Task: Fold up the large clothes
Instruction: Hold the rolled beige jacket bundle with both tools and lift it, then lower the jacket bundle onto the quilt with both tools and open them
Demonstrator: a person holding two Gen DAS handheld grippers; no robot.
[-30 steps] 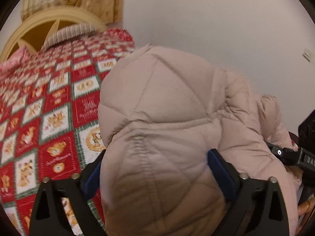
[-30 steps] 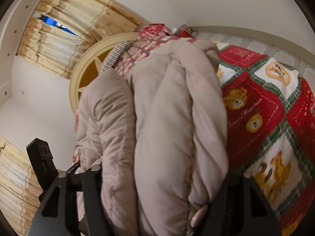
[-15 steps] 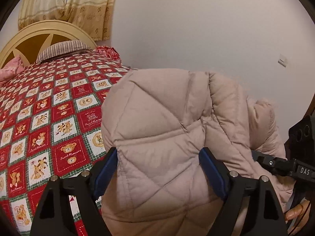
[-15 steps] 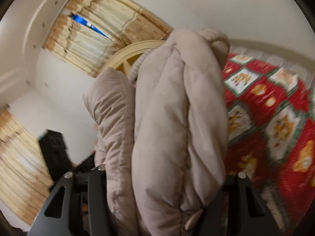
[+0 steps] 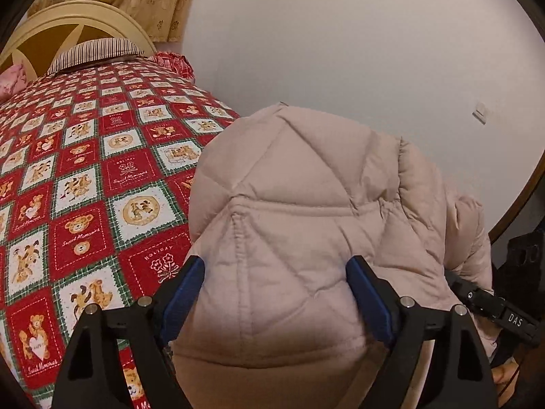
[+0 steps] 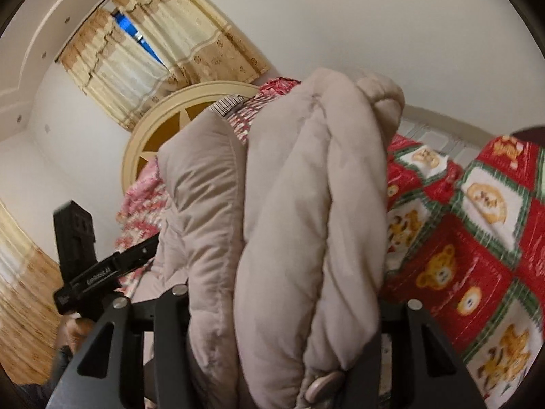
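A beige quilted puffer jacket (image 5: pixel 306 211) is bunched up and held in the air over the bed. My left gripper (image 5: pixel 276 293) is shut on a thick fold of it, blue pads (image 5: pixel 184 289) pressed into both sides. My right gripper (image 6: pixel 282 310) is shut on another thick bundle of the same jacket (image 6: pixel 306 221), which fills the space between its jaws and hides the pads. A button (image 6: pixel 320 387) shows at the bottom edge. Each gripper shows in the other's view, the right (image 5: pixel 494 306) and the left (image 6: pixel 102 272).
The bed (image 5: pixel 85 177) wears a red, green and white teddy-bear quilt, also in the right wrist view (image 6: pixel 477 255). A striped pillow (image 5: pixel 95 51) lies by the cream headboard (image 5: pixel 68 24). A white wall (image 5: pixel 340 51) runs along the bed. Curtains (image 6: pixel 153 51) hang behind the headboard.
Both grippers have lifted and swung with the jacket still clamped. The left view now sits higher over the quilt; the right view has tilted, showing more curtain and ceiling.
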